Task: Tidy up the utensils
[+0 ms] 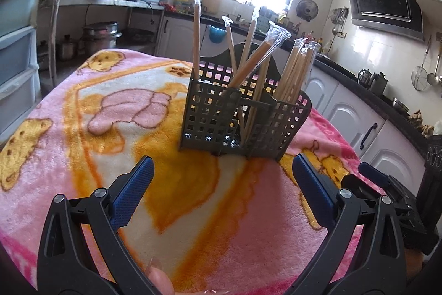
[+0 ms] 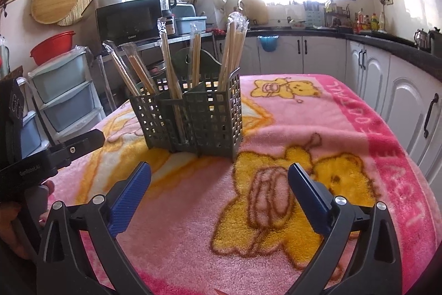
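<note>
Table covered by a fuzzy pink-and-orange cartoon-bear blanket (image 2: 317,129), biggest surface in both views. Blanket drops off at the right edge toward white kitchen cabinets (image 2: 373,79) and at the left edge toward a stack of pale blue plastic drawers (image 2: 63,90). Wide bare stretch of blanket lies between the grippers and the caddy, and more bare blanket to the caddy's right in the right wrist view.

Dark grey plastic lattice utensil caddy (image 2: 193,118) stands upright near the middle of the blanket, split into several compartments, with an arched handle at the back. Inside: wooden chopsticks in clear plastic sleeves (image 2: 234,46), all standing or leaning, tips up. In the left wrist view a tight bundle fills the right compartment, a few lean crosswise in the middle, one stands alone at the left rear corner (image 1: 196,26). None lie on the blanket.

Left gripper (image 1: 222,170): blue-padded fingers spread wide apart, nothing between them, short of the caddy and not touching it. Right gripper (image 2: 219,179): fingers likewise wide apart, empty, aimed at the caddy's front face, apart from it. A fingertip (image 1: 161,279) shows at the bottom edge of the left view.
</note>
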